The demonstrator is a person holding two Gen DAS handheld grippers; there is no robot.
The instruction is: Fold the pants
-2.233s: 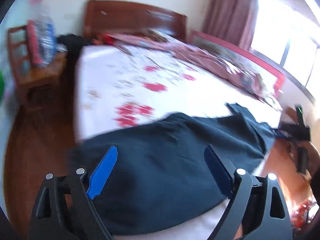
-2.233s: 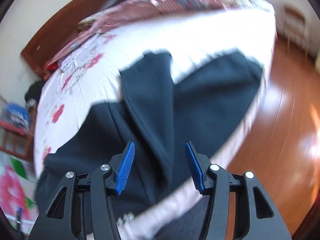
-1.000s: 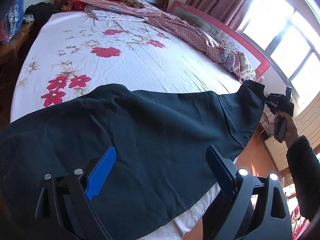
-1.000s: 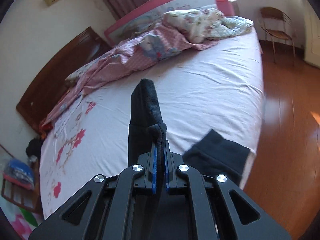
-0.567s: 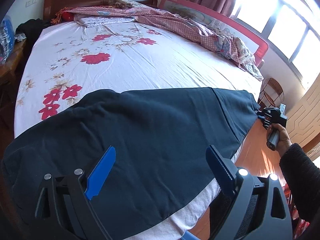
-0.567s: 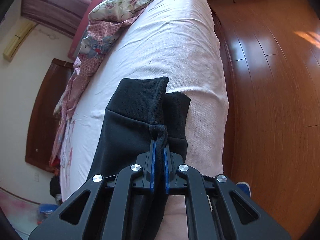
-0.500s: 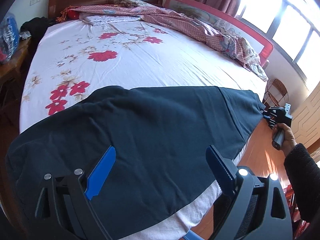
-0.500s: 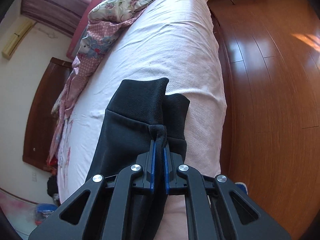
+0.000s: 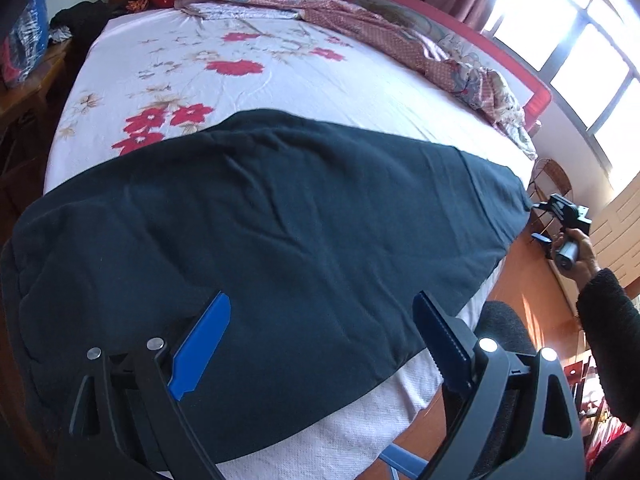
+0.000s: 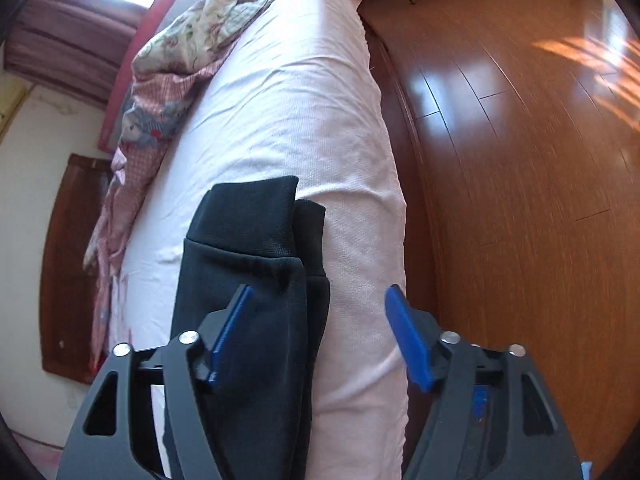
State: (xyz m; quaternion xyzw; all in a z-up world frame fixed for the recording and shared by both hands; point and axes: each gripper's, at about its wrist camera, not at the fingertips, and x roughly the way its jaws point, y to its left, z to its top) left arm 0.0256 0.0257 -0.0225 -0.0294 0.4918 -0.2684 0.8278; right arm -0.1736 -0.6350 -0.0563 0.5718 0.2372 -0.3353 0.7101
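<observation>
Bed (image 9: 280,80) with dark pants (image 9: 280,240) laid along its edge. Right gripper (image 10: 316,320), jaws just opened, has released the cuffs; left gripper (image 9: 320,340) gapes above the pants.

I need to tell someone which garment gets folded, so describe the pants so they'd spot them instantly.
Find the bed with the red-flowered sheet. Across its near edge lie the pants, spread flat. They are the only plain dark garment there; the bedding heaped along the far side is pink and patterned.

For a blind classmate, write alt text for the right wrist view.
The open right gripper, jaws just opened, has let go of the dark folded pants lying on the pink-sheeted bed, beside a glossy wooden floor.
</observation>
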